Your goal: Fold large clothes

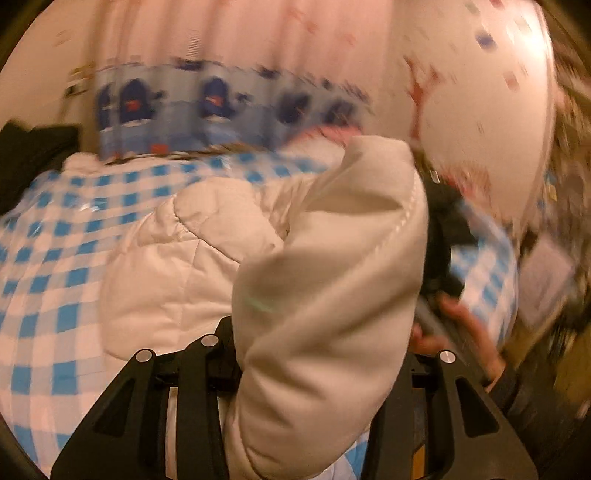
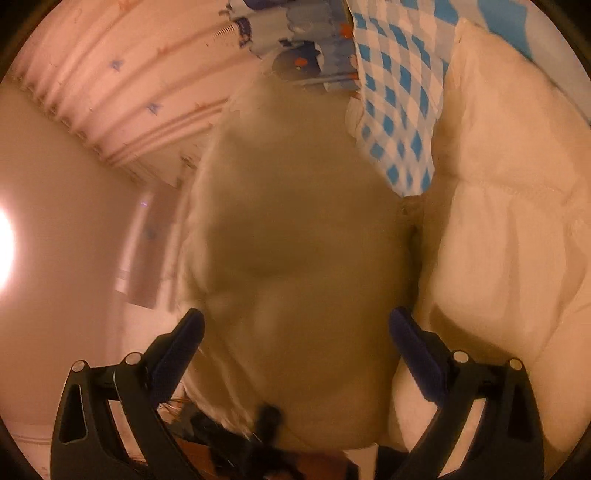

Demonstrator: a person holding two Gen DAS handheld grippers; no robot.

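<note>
Nearest the left wrist camera, a thick fold of the cream quilted jacket [image 1: 325, 295] fills the space between the black arms of the left hand-held gripper [image 1: 314, 354]. Its fingertips are buried under the fabric, so how wide it stands and whether it actually pinches the cloth cannot be told. Just to the right of that fold, the person's hand [image 1: 461, 325] is wrapped round a dark handle, knuckles toward the camera, with a dark sleeve below it.

In the right wrist view, the right hand-held gripper [image 2: 295, 328] is spread wide, its blue-padded fingers [image 2: 413, 347] standing either side of a shadowed bulge of the jacket [image 2: 295, 240]. The cloth lies between them, but neither pad is clearly pressed into it. This camera is tilted steeply, so the bed runs up the right side of the view.

Further out, the rest of the jacket lies in puffed panels on the blue-and-white checked bedspread [image 1: 74, 229], with bare bedspread open to the left and beyond it. The bed's far edge meets a blue printed curtain band [image 1: 207, 110] below pale pink drapes [image 1: 258, 33]. At the far left edge sits a dark object [image 1: 33, 155], too blurred to identify. The right side of the left wrist view is motion-smeared.
</note>
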